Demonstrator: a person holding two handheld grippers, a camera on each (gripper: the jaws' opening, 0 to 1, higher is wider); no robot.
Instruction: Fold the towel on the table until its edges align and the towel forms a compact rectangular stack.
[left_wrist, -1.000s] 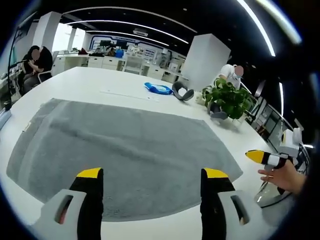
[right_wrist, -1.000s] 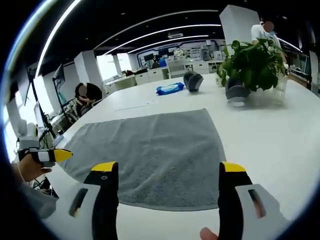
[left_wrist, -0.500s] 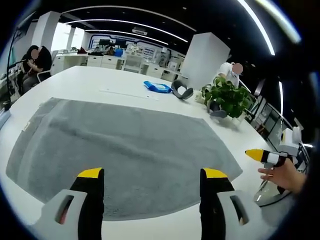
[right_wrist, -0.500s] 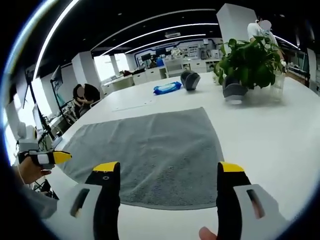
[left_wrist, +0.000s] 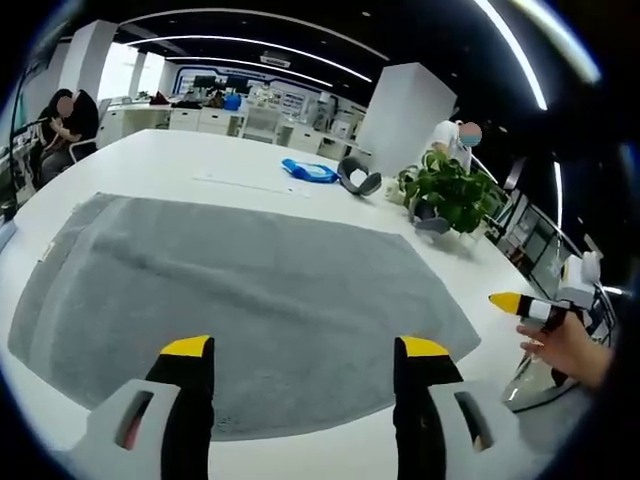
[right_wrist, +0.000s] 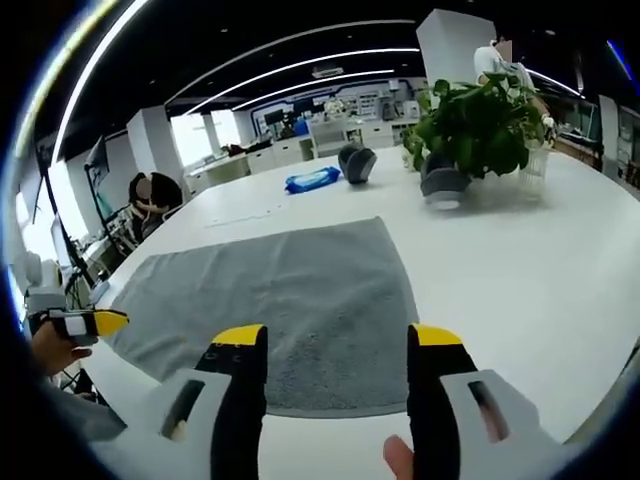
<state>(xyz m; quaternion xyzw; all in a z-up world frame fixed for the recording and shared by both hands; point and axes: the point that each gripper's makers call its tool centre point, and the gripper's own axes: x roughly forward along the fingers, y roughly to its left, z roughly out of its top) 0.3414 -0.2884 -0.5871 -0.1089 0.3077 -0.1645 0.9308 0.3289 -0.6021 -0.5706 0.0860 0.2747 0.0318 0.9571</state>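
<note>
Towel (left_wrist: 240, 290) lies flat; right gripper view shows glass vase (right_wrist: 535, 160) beside plant (right_wrist: 465, 100).

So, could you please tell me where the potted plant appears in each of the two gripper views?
Left gripper view: the potted plant stands at upper right, on the table beyond the grey towel's far right corner.
Right gripper view: the potted plant stands at upper right, beyond the towel.
Shared landmark: the blue packet lying past the towel.

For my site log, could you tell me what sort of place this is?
Probably an open-plan office or lab: a long white table with a potted plant, strip lights on a dark ceiling, and a person seated by desks behind.
</note>
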